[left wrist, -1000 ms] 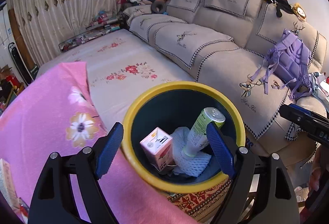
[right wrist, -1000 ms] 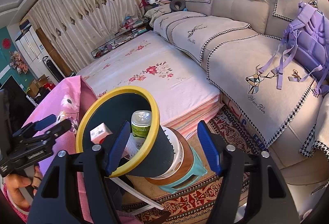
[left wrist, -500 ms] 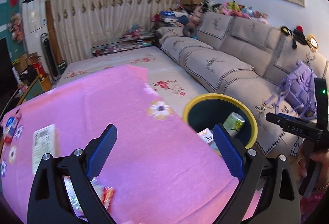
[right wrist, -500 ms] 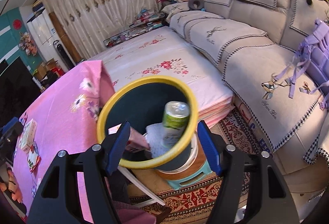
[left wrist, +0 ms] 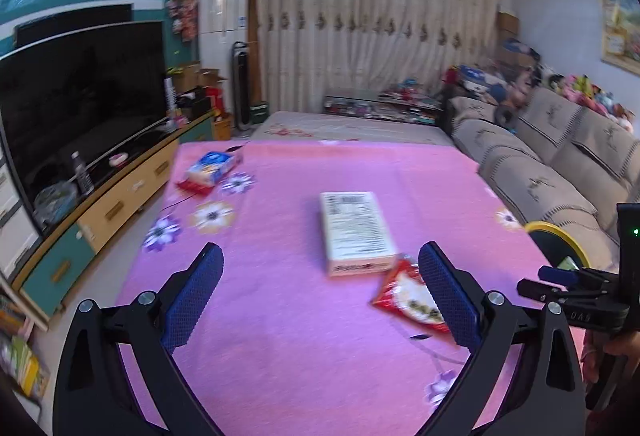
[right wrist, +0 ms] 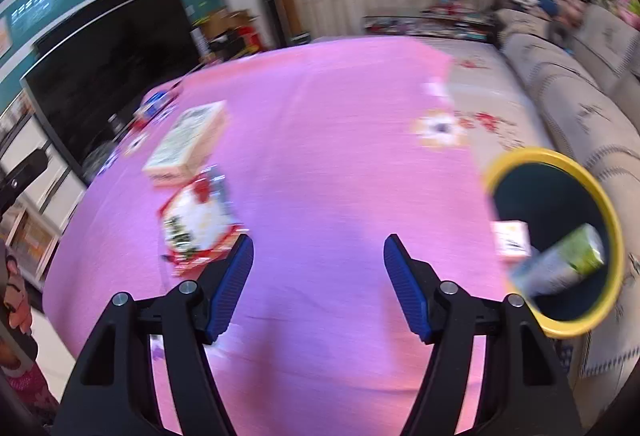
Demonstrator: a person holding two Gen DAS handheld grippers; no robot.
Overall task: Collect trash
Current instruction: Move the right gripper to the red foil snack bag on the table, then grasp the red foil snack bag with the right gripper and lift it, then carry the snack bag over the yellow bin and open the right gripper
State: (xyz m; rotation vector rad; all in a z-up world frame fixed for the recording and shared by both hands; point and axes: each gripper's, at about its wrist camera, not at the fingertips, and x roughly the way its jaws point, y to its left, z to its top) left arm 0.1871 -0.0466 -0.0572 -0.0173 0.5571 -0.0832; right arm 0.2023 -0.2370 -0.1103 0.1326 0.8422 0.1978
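Observation:
My left gripper is open and empty above the pink flowered tablecloth. A flat cardboard box lies ahead of it, with a red snack packet beside its right finger and a blue and red packet at the far left. My right gripper is open and empty over the cloth. The red snack packet and the box lie to its left. The yellow-rimmed bin at the right holds a green can and a small carton.
A TV on a low cabinet stands at the left. A beige sofa runs along the right, with a bed beyond the table. The bin's rim and the other gripper show at the left wrist view's right edge.
Both grippers have swung left, away from the bin and over the pink table. The box and snack packets have come into view. Both stay open.

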